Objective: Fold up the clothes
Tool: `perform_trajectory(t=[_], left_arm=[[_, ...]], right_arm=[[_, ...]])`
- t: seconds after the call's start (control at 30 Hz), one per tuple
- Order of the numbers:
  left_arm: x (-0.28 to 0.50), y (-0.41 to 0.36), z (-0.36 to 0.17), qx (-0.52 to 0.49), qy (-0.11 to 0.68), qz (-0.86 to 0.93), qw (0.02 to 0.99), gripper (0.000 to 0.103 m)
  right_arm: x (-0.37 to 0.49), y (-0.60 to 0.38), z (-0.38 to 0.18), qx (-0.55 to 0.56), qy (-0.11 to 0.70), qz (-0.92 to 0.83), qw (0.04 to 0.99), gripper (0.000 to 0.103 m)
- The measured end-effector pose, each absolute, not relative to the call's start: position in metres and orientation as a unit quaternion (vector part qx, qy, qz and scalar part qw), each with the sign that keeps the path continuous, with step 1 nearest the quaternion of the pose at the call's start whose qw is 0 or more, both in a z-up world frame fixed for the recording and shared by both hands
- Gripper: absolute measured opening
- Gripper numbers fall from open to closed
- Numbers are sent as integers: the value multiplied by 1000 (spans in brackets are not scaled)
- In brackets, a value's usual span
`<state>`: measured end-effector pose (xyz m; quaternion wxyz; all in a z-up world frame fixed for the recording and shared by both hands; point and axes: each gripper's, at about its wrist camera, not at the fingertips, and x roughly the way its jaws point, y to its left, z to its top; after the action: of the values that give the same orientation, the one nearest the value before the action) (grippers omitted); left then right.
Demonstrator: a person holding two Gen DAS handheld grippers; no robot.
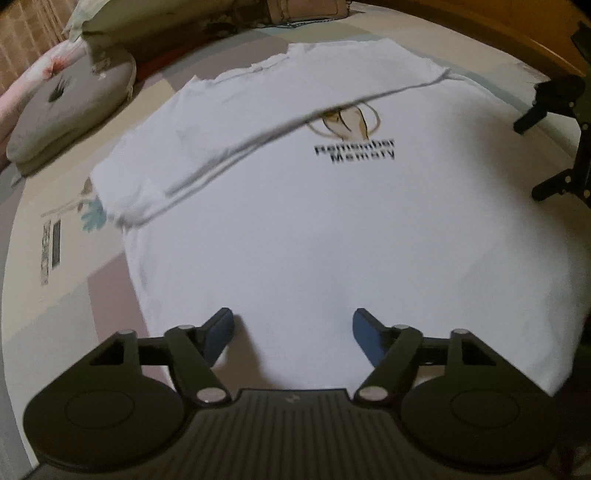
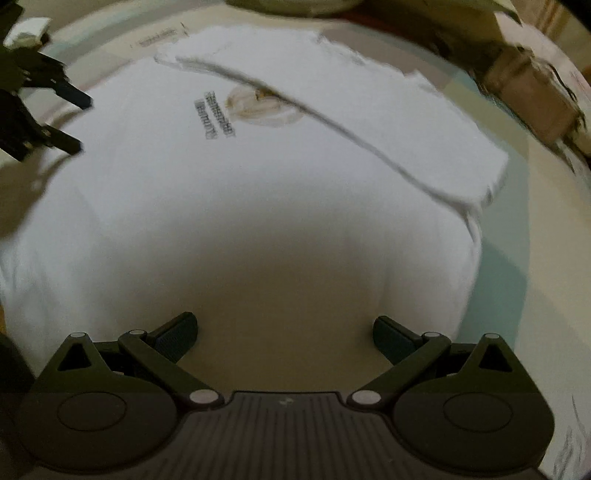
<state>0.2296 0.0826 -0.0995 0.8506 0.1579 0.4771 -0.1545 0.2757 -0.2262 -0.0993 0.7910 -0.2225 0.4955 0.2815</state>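
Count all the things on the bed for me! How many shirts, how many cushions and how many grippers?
White T-shirt: 1
Round grey cushion: 1
Grippers: 2, the left gripper and the right gripper, both open and empty
Total: 4
More bedding and a bag lie at the far edge, too blurred to count.

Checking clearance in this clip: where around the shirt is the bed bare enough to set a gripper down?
Bare bedspread runs along the white shirt's left edge, below the round cushion. Another bare strip borders the folded sleeve side in the right wrist view. The far end is crowded: cushion, pillows, a bag. Both the left gripper and right gripper hang open.
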Motion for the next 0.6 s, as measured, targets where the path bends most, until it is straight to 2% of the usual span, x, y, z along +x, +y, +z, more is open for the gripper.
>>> perform_trajectory(t=[0.2,0.37,0.5,0.6], left_arm=[[209,101,-96,171,488,-202,831,74],[214,101,-82,177,446,-233,846,74],[222,92,-93,189,427,-234,853,74],[214,91,-102,184,430,-225,855,75]], right_arm=[[241,-239,-95,-211,564,212,770,103],[228,-224,-75,-223,538,217,783,103],[225,-209,-78,-228,524,243,784,103],[213,-217,-95,-201,559,238,768,103]])
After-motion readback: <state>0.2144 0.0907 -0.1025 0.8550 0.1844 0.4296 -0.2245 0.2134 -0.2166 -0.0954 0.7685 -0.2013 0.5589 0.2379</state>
